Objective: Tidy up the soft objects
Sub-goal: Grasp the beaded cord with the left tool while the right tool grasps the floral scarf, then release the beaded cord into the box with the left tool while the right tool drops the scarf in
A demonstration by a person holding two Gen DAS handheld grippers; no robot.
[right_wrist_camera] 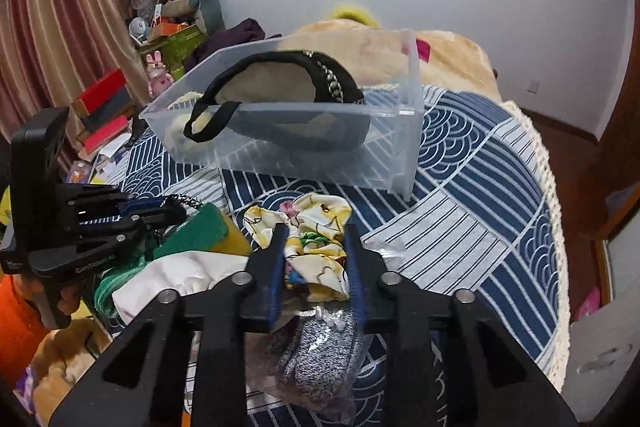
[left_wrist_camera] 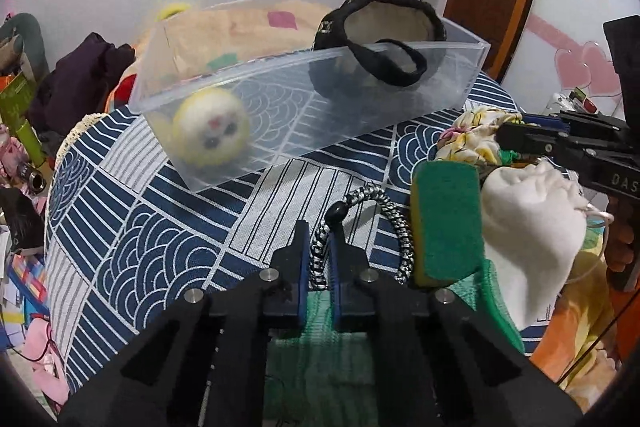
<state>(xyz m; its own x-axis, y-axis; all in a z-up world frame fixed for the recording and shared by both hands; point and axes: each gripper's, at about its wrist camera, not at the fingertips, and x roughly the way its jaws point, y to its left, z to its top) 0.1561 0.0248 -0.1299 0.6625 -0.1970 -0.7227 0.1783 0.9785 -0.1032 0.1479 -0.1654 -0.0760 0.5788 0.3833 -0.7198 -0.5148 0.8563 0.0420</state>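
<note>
Currently, sorting stage: two items already inside the clear plastic bin [left_wrist_camera: 400,107], the rest piled at lower right of the left-wrist frame.

Left gripper [left_wrist_camera: 319,247]: narrow, pinched on the black-and-white braided cord loop [left_wrist_camera: 394,223], low centre of frame; grip near the black bead, probably so the loop hangs free when lifted.

Right gripper [right_wrist_camera: 316,259]: fairly wide, blue pads on either side of the floral fabric scrunchie [right_wrist_camera: 316,247], centre of the right-wrist frame; contact with the pads not certain, apparently lined up to squeeze the bunched cloth.

Bin: translucent, rectangular, thin-walled, upper centre in both views, open top facing the grippers for easy dropping.

Bin contents: round yellow plush face toy [left_wrist_camera: 212,125] at lower left of the bin, fuzzy and blurred; black slipper [left_wrist_camera: 380,39] with cream lining leaning on the right wall, its strap over the rim.

Waiting pile: green-and-yellow scrub sponge [left_wrist_camera: 446,223], coarse top, standing on edge; white sock [left_wrist_camera: 532,223], soft and bunched; green mesh [left_wrist_camera: 320,311] under the left jaws; grey knit item in a clear bag [right_wrist_camera: 320,355], low centre of the right view.

Surface: blue-and-white wave-pattern cloth [left_wrist_camera: 160,247], woven, flat.
</note>
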